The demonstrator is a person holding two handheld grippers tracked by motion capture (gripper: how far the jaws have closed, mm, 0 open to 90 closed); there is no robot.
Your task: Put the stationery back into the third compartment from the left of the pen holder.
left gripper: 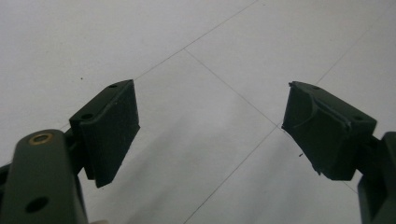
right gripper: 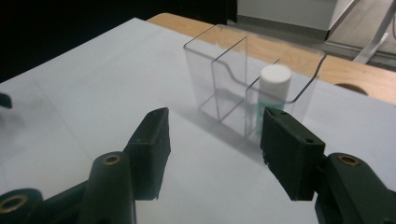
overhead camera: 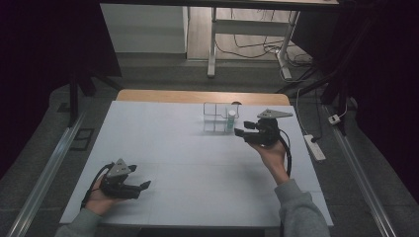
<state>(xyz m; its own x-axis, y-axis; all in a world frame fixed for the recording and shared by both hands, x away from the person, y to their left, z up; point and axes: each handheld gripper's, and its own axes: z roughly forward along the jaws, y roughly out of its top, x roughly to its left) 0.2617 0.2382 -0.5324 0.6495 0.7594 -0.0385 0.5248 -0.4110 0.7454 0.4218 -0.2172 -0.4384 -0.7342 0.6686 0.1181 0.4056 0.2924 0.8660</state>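
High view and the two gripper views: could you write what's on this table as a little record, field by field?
Surface: white table top
Container: clear plastic organizer with compartments, upright near the far edge
Contents: bottle with white cap standing in one end compartment
Left hand-held gripper: open, holding nothing, low over the near left of the table
Right hand-held gripper: open, holding nothing, pointed at the organizer and apart from it

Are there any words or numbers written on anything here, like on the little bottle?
No text can be read anywhere.
The bottle with the white cap, standing in the clear organizer, has a greenish body, but no letters can be made out.
The left gripper, the right gripper and the white table show no writing.
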